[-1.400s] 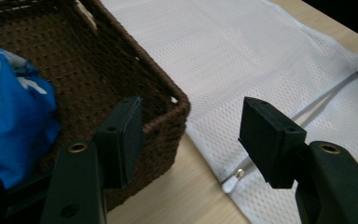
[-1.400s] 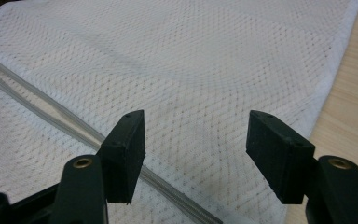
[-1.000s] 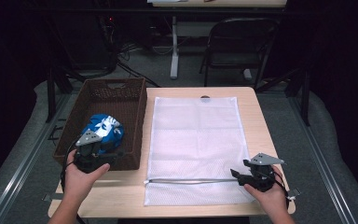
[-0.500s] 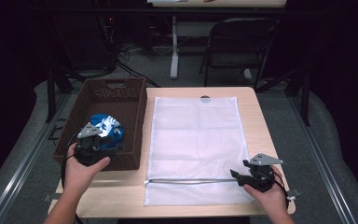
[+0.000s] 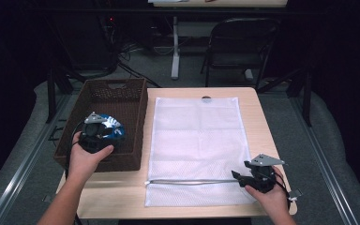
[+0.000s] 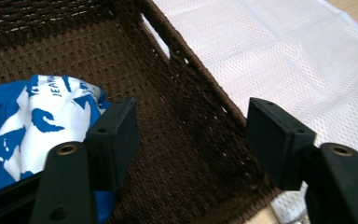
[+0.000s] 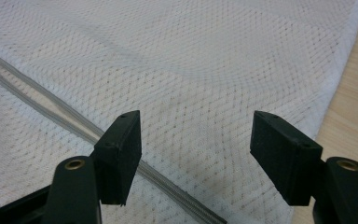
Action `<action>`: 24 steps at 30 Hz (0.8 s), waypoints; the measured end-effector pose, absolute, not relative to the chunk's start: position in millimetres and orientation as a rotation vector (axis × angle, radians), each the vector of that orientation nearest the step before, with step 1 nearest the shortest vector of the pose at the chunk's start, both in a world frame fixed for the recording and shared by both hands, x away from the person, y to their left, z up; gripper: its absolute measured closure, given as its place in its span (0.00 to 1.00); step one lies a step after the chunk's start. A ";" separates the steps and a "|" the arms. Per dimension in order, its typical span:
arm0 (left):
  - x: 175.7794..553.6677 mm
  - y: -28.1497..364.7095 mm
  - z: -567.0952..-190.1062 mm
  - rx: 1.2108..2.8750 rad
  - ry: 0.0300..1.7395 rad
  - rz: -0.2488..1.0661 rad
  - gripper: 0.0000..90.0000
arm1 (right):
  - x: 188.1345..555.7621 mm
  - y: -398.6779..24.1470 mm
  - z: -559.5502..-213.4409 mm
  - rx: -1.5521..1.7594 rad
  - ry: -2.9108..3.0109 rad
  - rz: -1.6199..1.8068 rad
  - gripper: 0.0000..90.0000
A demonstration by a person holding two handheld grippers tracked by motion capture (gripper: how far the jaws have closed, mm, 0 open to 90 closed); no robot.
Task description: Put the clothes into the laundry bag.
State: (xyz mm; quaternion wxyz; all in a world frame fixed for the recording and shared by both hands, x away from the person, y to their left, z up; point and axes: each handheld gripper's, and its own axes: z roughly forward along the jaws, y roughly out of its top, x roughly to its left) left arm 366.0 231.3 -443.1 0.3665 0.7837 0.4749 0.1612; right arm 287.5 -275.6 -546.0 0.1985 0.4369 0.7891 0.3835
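Observation:
A brown woven basket (image 5: 122,96) stands at the table's left with a blue and white cloth (image 5: 115,131) bunched in it. My left gripper (image 5: 97,133) hovers over the basket's near part, just beside the cloth (image 6: 32,116). Its jaws have just been opening and stand open with nothing between them. A white mesh bag (image 5: 197,136) lies flat mid-table, its grey zipper (image 5: 192,182) running along the near end. My right gripper (image 5: 238,176) rests at the zipper's right end, open over the mesh (image 7: 191,60). The zipper (image 7: 51,114) passes under its left jaw.
The basket's right wall (image 6: 191,84) separates the cloth from the mesh bag (image 6: 284,51). Bare wooden table (image 7: 354,107) shows right of the bag. A dark folding chair (image 5: 236,47) and a desk leg stand beyond the table's far edge.
My left hand has moved a little forward, away from the person, farther over the basket. The right hand and the bag have kept still.

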 end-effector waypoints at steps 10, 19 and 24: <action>383.8 235.0 -442.6 2.019 1.282 0.397 0.33 | 286.3 -276.8 -545.9 1.236 2.206 1.072 0.37; 398.2 242.7 -443.7 2.025 1.355 0.386 0.27 | 286.6 -275.9 -546.6 1.232 2.209 1.068 0.37; 407.5 245.5 -445.1 2.026 1.399 0.374 0.26 | 287.0 -276.5 -547.1 1.235 2.208 1.067 0.37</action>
